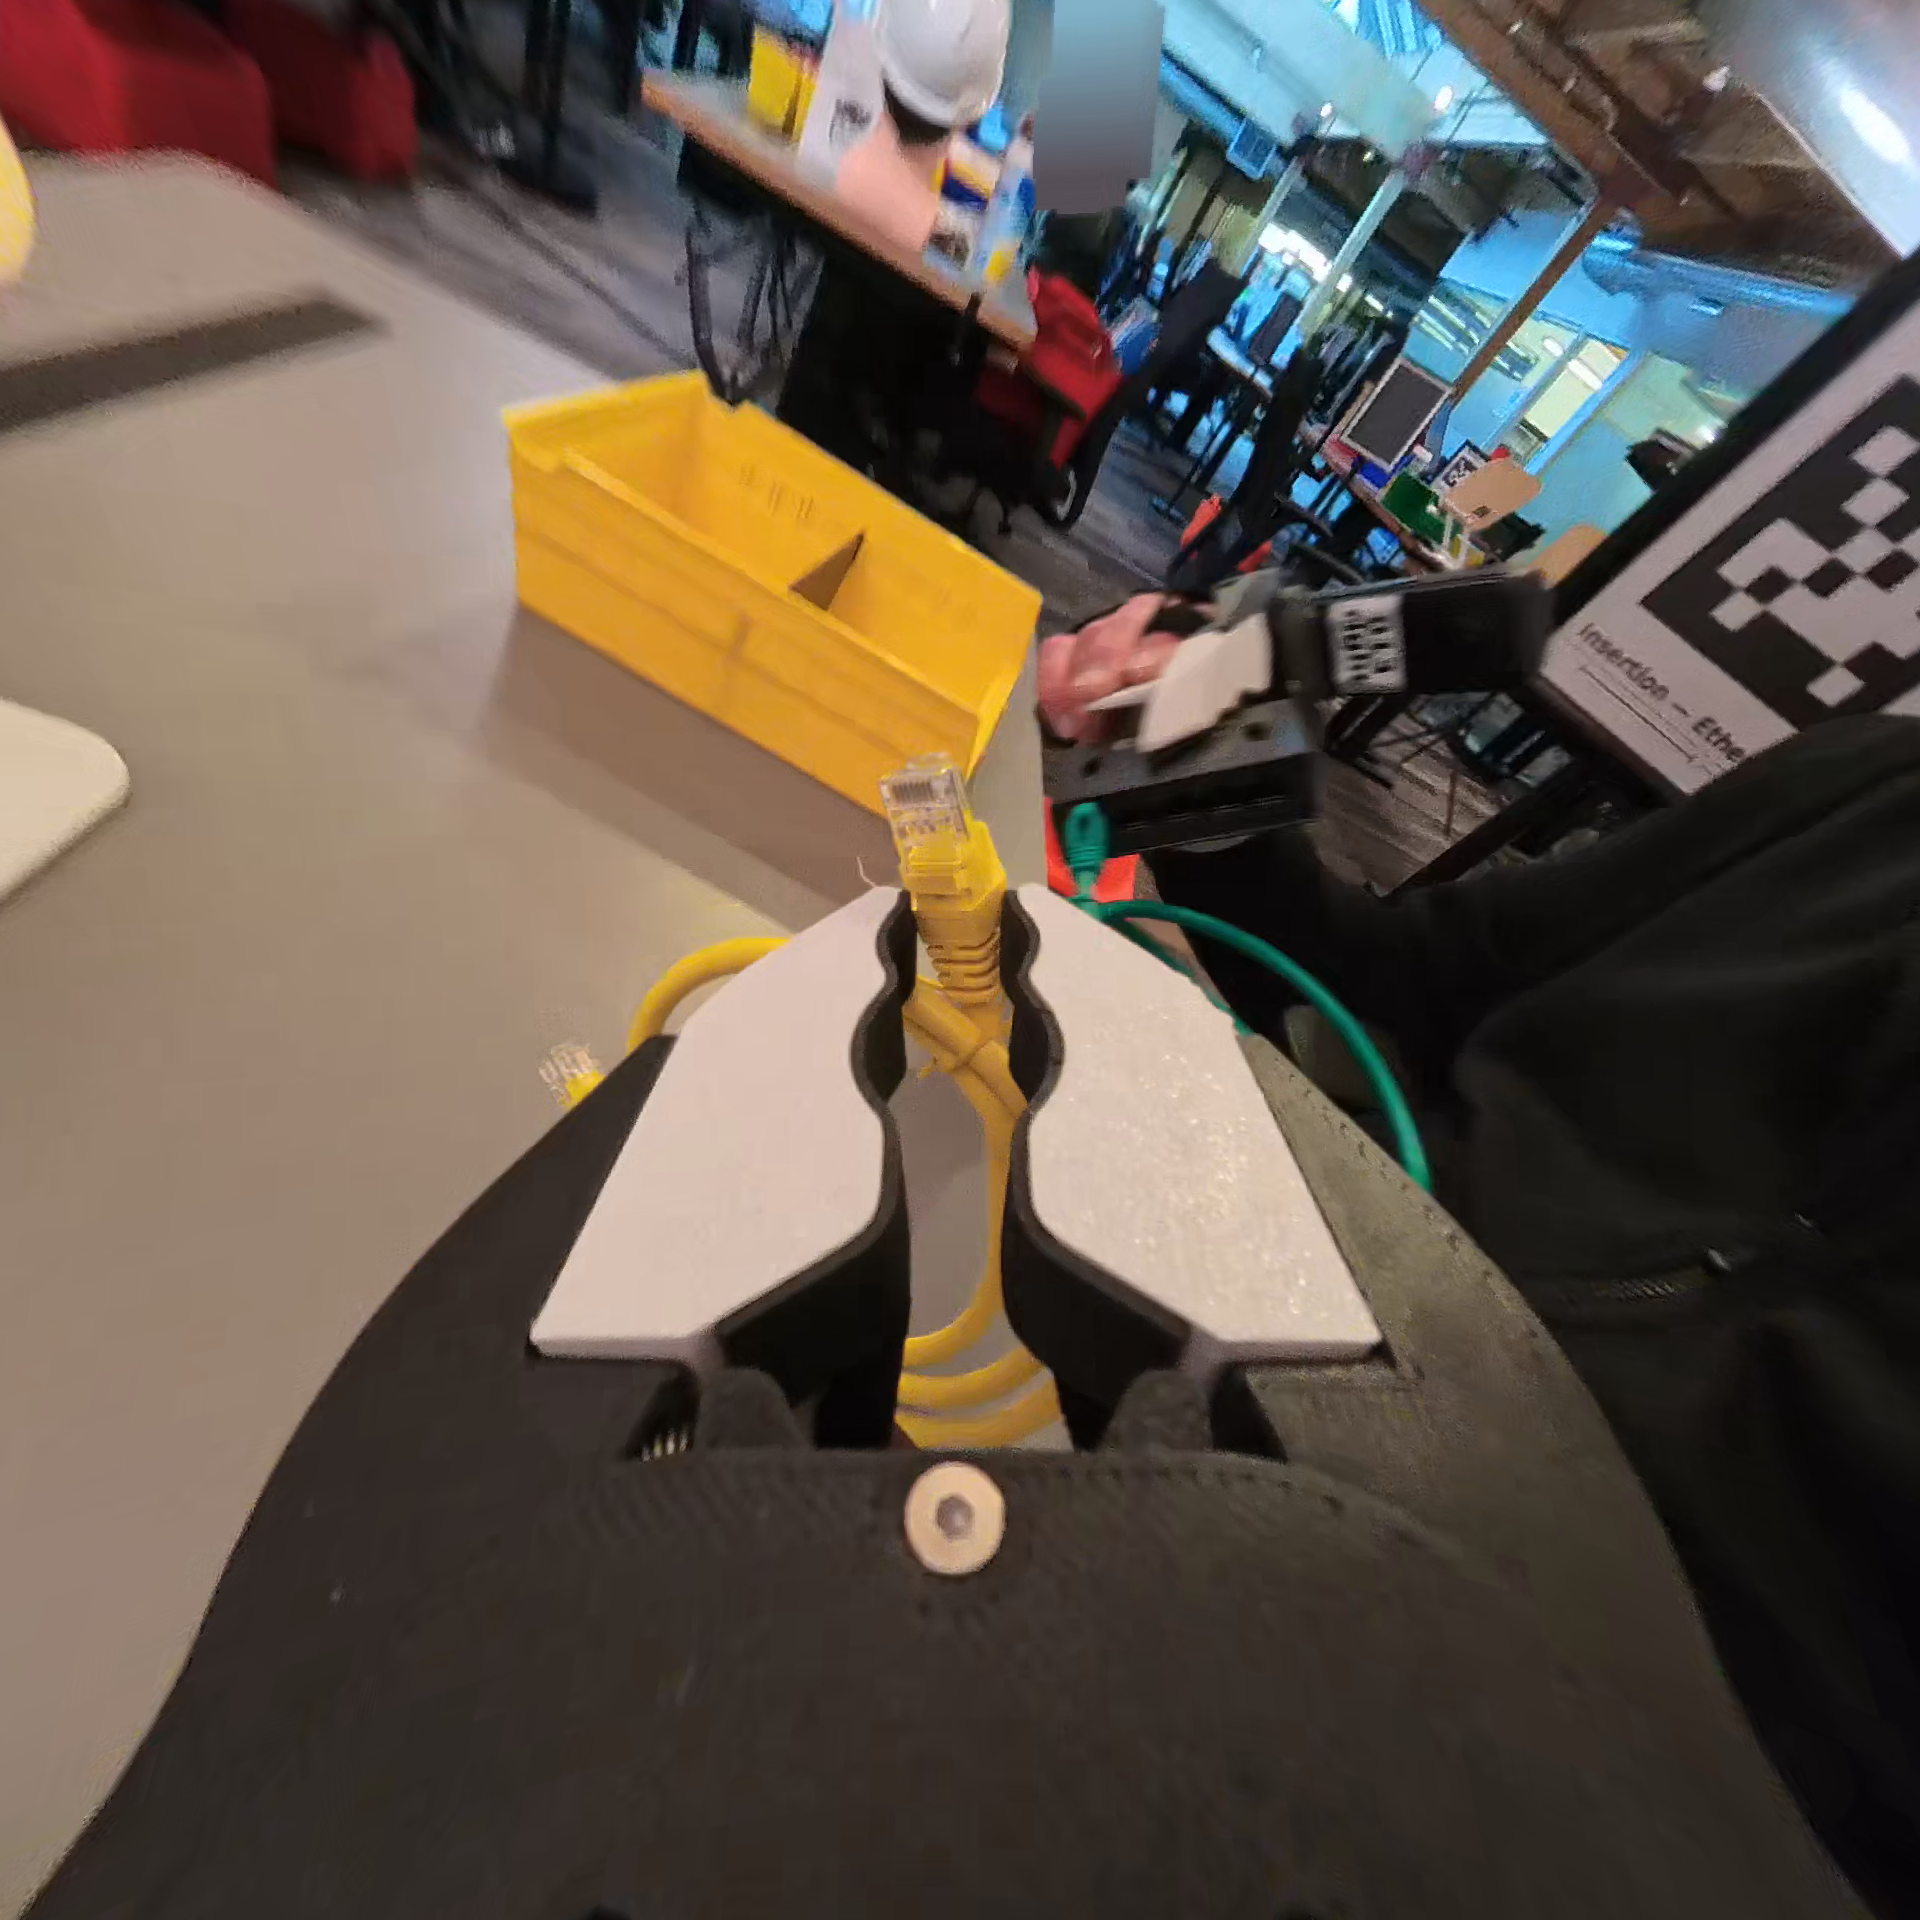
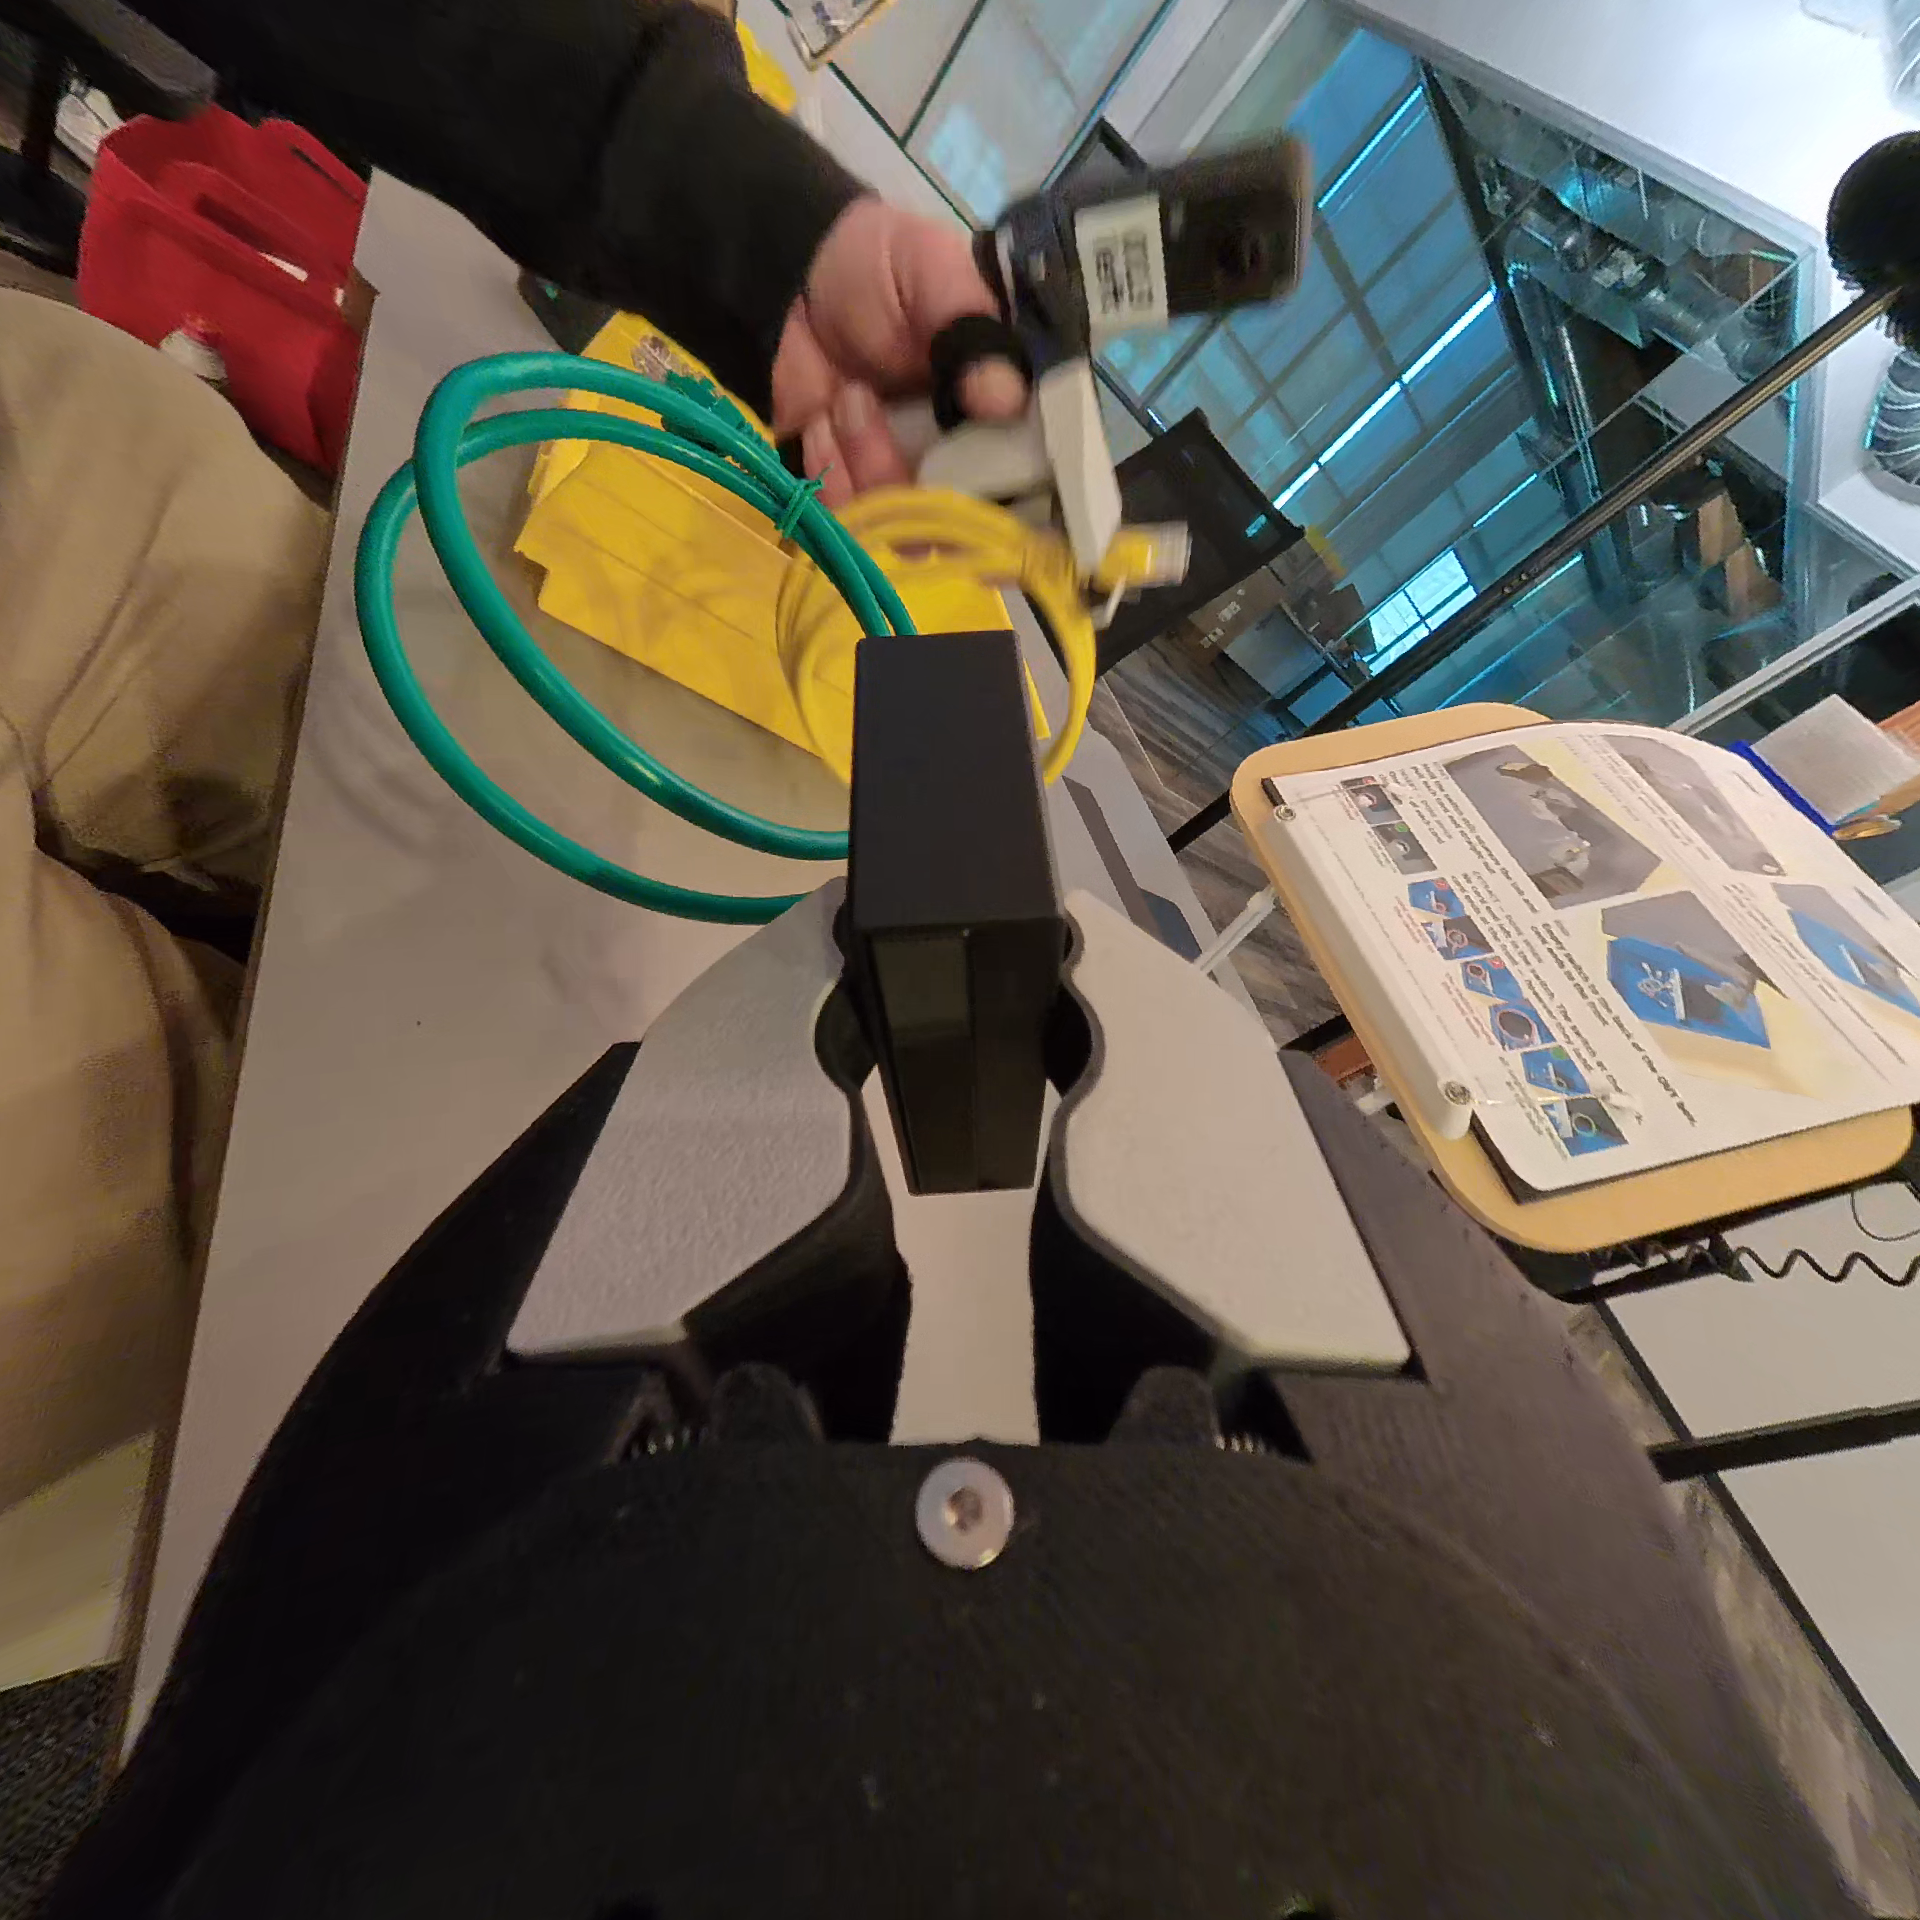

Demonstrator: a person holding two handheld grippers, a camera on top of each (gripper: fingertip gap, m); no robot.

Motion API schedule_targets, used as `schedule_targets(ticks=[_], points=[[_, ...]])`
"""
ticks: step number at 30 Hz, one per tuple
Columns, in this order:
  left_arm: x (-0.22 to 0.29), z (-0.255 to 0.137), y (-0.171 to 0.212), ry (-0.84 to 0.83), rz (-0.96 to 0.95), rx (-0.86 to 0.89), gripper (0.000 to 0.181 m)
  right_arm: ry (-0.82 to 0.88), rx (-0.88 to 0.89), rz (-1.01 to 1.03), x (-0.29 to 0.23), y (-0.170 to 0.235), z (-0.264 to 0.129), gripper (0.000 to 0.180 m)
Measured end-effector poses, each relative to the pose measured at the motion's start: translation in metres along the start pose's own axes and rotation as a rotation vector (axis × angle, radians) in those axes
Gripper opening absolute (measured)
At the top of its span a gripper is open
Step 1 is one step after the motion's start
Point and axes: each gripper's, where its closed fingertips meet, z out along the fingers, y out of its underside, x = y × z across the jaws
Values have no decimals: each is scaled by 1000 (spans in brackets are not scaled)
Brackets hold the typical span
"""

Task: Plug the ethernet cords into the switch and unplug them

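My left gripper (image 1: 956, 914) is shut on the boot of a yellow ethernet cord (image 1: 961, 1049). Its clear plug (image 1: 923, 810) sticks out past the fingertips, above the grey table (image 1: 312, 831). My right gripper (image 2: 956, 935) is shut on the black switch (image 2: 940, 810) and holds it off the table. In the left wrist view the switch (image 1: 1184, 779) is just right of the plug, a short gap away. A green cord (image 2: 499, 675) coils on the table. One green boot (image 1: 1086, 842) sits at the switch; I cannot tell whether it is plugged in.
A yellow bin (image 1: 748, 582) stands on the table beyond the cords. A clipboard with an instruction sheet (image 2: 1558, 935) is on a stand to the right. A black-and-white marker board (image 1: 1818, 582) stands at the right. A red bag (image 2: 208, 270) sits off the table's far end. Tip to tip, the grippers are about 15 cm apart.
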Motion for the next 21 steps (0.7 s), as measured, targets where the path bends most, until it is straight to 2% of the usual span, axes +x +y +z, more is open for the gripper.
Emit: schedule_targets(ticks=[2, 4, 5, 7, 9, 11, 13, 14, 15, 18, 21], points=[[-16, 27, 20, 60, -77, -93, 15, 9, -1, 6, -2, 0, -7, 30], [-31, 47, 30, 100, -188, -115, 15, 15, -2, 12, -3, 0, -11, 30], [-41, 55, 37, 87, -219, -130, 15, 16, -1, 15, -4, 0, -13, 30], [-77, 61, 53, -50, -226, -173, 15, 19, -5, 19, -5, 2, -15, 30], [-98, 60, 49, -98, -306, -124, 16, 18, -1, 24, -6, 3, -16, 29], [-124, 47, 48, -247, -270, -145, 24, 14, 3, 30, -7, 4, -15, 29], [-154, 28, 61, -436, -227, -259, 38, 12, 7, 34, -8, 5, -14, 29], [-157, 25, 67, -458, -256, -308, 45, 10, 9, 35, -8, 5, -13, 29], [-160, 21, 71, -504, -250, -351, 44, 10, 13, 37, -8, 6, -13, 29], [-174, 1, 61, -717, -50, -442, 57, 16, 11, 42, -7, 8, -12, 29], [-148, 24, 59, -651, 61, -454, 54, 14, 5, 47, -8, 10, -13, 30]])
